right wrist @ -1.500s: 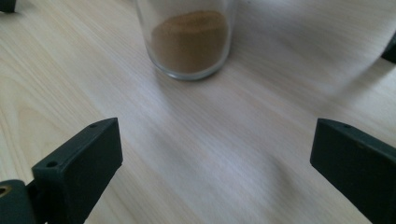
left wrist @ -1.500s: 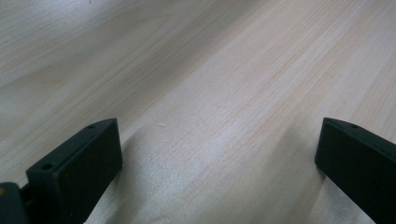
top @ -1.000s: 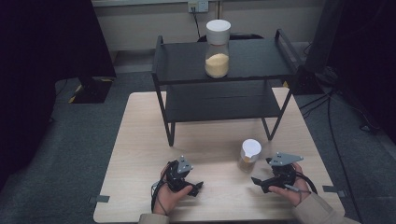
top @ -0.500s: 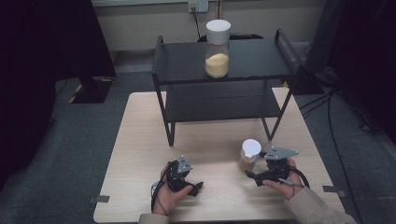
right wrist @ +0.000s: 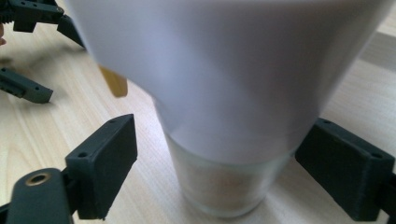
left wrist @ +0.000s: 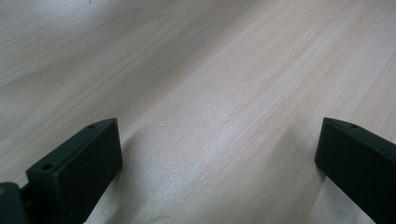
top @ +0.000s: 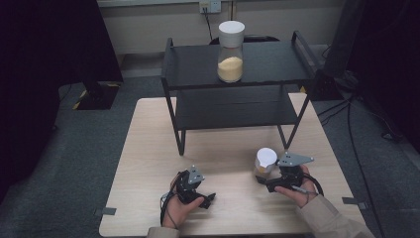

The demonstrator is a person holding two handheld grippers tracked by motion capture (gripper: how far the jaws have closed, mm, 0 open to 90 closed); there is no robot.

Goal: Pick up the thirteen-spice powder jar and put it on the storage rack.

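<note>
Since a second ago, the right gripper (top: pixel 262 179) has slid left up to the small jar (top: pixel 265 162) on the near right of the table (top: pixel 148 148); its jaws stand spread either side of the glass, apart from it. Left gripper (top: pixel 208 197) rests near, released, over bare wood. A taller jar (top: pixel 231 51) stands on the far shelf (top: pixel 267 62).

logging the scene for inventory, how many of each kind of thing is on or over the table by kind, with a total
Jars with white lids: 2, one on the rack's top shelf, one on the table
Black two-shelf rack: 1
Hand-held grippers: 2, left, right
Total: 5
</note>
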